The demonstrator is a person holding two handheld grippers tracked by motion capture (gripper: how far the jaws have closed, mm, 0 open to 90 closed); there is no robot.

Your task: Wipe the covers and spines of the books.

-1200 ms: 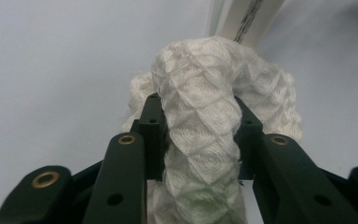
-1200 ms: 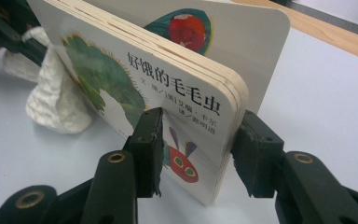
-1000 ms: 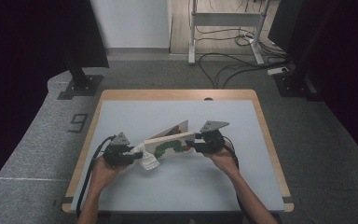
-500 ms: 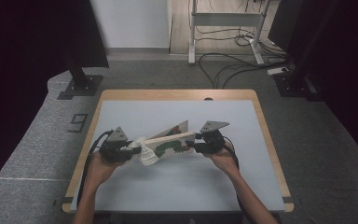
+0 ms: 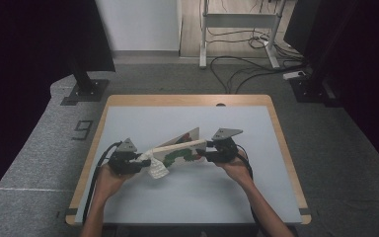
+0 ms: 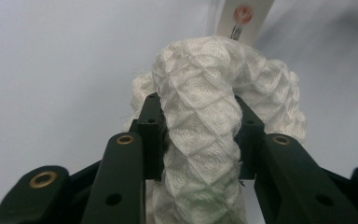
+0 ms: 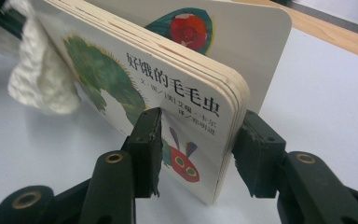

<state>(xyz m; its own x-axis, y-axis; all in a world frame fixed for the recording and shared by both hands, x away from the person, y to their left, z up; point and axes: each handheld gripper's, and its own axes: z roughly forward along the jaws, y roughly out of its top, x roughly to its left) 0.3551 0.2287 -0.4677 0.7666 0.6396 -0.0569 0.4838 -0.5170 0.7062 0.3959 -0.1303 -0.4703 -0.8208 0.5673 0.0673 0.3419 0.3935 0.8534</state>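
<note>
Left gripper: the left gripper [image 5: 139, 159] sits at the left of the table's middle, held in the person's left hand [image 5: 109, 177]; in its own view [image 6: 199, 140] the jaws are closed onto a white cloth.
White cloth: the white cloth [image 6: 205, 121], a waffle-weave fabric, is bunched between those jaws and bulges above them; from above it [image 5: 156, 168] hangs at the left end of the board book, touching it.
Right gripper: the right gripper [image 5: 206, 153] is held in the person's right hand [image 5: 234, 167]; in its own view [image 7: 196, 149] the jaws pinch the stacked pages of the book near one corner.
Board book: the board book [image 5: 180, 148] spans the gap between the two grippers, lifted at a slant above the table; its cover [image 7: 135, 88] shows a green caterpillar and printed characters, and one leaf stands apart behind the clamped stack.
Table: the table [image 5: 187, 197] has a pale grey top with a wooden edge.
</note>
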